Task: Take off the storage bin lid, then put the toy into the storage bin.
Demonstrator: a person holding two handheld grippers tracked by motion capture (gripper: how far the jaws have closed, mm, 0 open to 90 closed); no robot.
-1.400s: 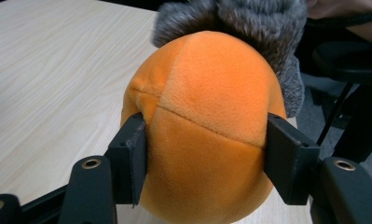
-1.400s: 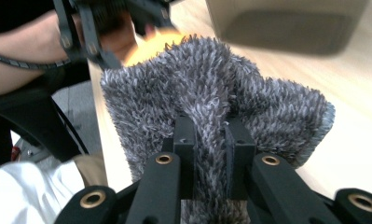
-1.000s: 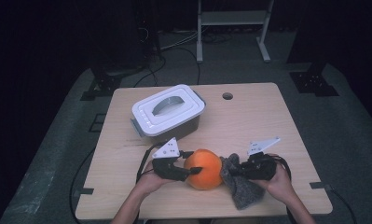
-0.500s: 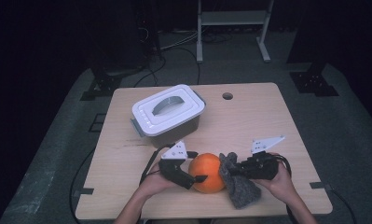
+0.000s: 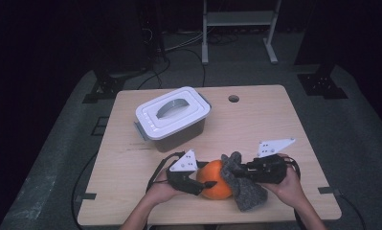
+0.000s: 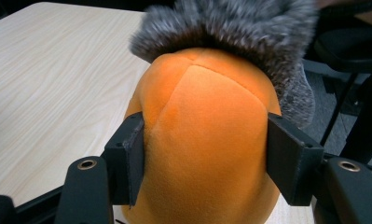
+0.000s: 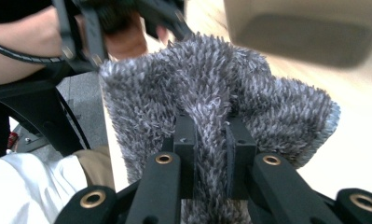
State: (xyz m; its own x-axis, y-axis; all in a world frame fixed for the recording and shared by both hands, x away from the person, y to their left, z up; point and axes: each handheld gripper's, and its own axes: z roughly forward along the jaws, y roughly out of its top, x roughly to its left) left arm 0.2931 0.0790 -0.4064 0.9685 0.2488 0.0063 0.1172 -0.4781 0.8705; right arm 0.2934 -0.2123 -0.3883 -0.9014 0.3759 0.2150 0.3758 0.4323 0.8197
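An orange plush ball (image 5: pixel 216 181) rests near the table's front edge. My left gripper (image 5: pixel 205 184) comes at it from the left. Its jaws have just been closing, and in the left gripper view both pads (image 6: pixel 127 156) press into the ball (image 6: pixel 207 140), denting its sides. A fluffy grey cloth (image 5: pixel 243 189) drapes against the ball's right and top side (image 6: pixel 230 28). My right gripper (image 5: pixel 241 173) is shut on a fold of that cloth (image 7: pixel 211 93), its pads (image 7: pixel 186 140) pinching the pile close together.
A white lidded box (image 5: pixel 172 117) with a handle stands at the back left of the wooden table (image 5: pixel 260 124). A small round hole (image 5: pixel 233 98) sits near the far edge. A white rack's legs (image 5: pixel 236 28) stand on the dark floor beyond.
The left gripper has shifted its hold on the ball's left side and closed on it again. The right gripper has risen slightly with the cloth, which sits higher against the ball.
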